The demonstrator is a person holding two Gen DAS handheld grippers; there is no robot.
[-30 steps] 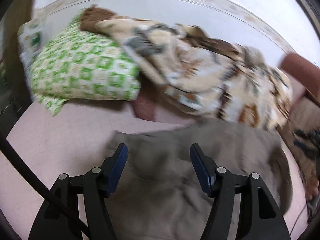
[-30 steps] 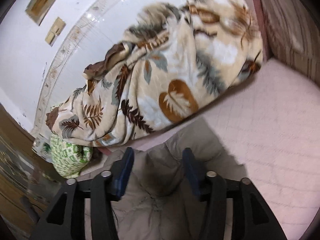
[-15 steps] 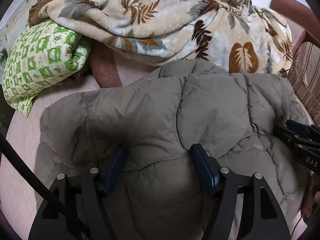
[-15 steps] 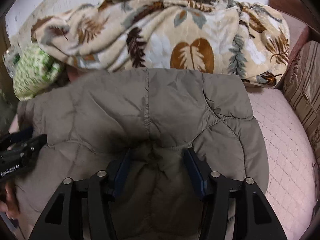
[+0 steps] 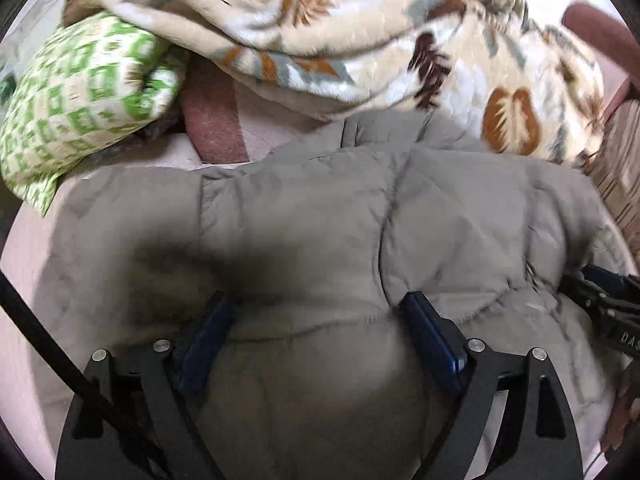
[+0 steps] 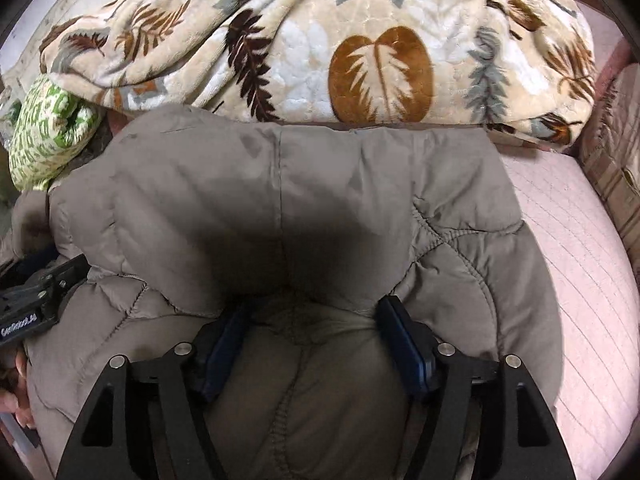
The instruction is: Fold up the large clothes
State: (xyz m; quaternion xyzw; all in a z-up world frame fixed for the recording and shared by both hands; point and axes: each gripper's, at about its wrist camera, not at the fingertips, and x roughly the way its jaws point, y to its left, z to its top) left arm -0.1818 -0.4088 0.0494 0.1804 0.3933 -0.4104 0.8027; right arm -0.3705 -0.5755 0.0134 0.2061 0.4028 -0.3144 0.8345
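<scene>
Left wrist view: grey quilted jacket [image 5: 320, 216], spread on the pink bed [image 5: 24, 280], its far edge just below the leaf-print blanket [image 5: 360, 40]; green-patterned pillow [image 5: 80, 100] at the blanket's left end, near the jacket's far left corner. Left gripper [image 5: 320, 320], fingers set apart with a thick bulge of jacket padding filling the gap between them; whether the fingers [image 5: 432, 336] actually pinch the cloth cannot be told. The other tool shows at the jacket's right edge. Right wrist view: same jacket [image 6: 300, 184], top edge touching the blanket [image 6: 320, 48], bare quilted bed [image 6: 580, 240] to the jacket's right, pillow [image 6: 52, 128] to its left below the blanket. Right gripper [image 6: 312, 328], fingers likewise apart around a bunched fold of padding; grip unconfirmed. Step judged: a near portion of the jacket gathered for folding toward the blanket. Next move calls for both tools travelling together, level, so the bulky layer lands square.
</scene>
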